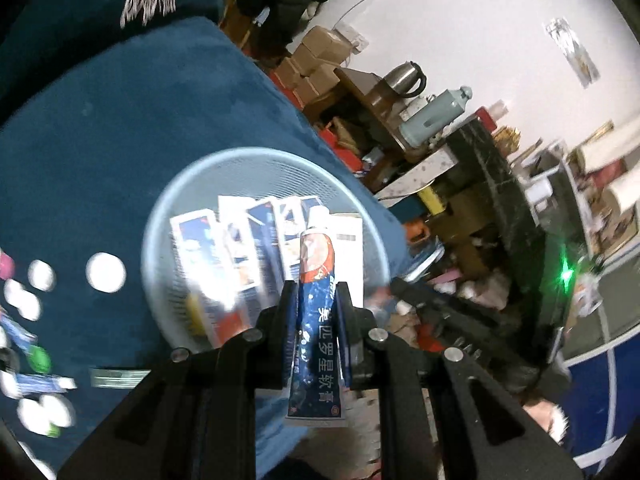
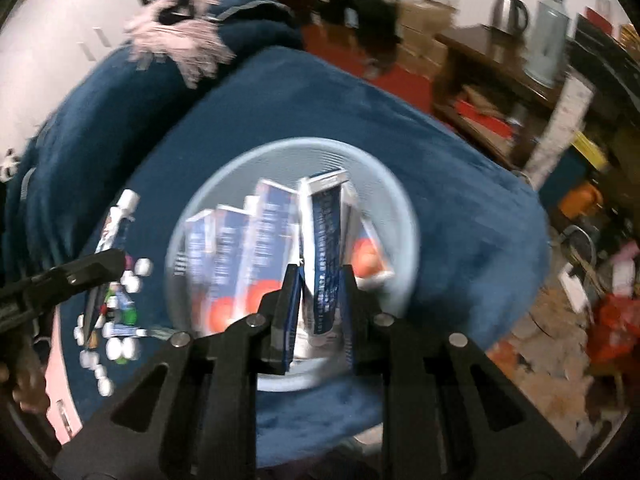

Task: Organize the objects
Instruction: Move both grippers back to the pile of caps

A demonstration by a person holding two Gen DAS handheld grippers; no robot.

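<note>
The pale blue round mesh basket (image 1: 176,208) on the dark blue plush cushion (image 1: 120,120) already holds several blue-and-white boxes (image 2: 236,248). The left gripper (image 1: 317,300) is clamped on a blue ointment tube (image 1: 316,320) above the basket; the right gripper (image 2: 320,284) grips another blue tube (image 2: 326,256) over it. Small white-capped bottles and tubes (image 2: 116,320) remain loose on the cushion, so I judge the job about half done.

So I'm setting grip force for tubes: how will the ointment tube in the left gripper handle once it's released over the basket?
The ointment tube, pinched between the left gripper's fingers, has a flat crimped tail and a soft-looking body, so it probably dents under hard squeezing. It looks light. Dropped into the light blue basket, it will likely lean on the boxes rather than stand.
</note>
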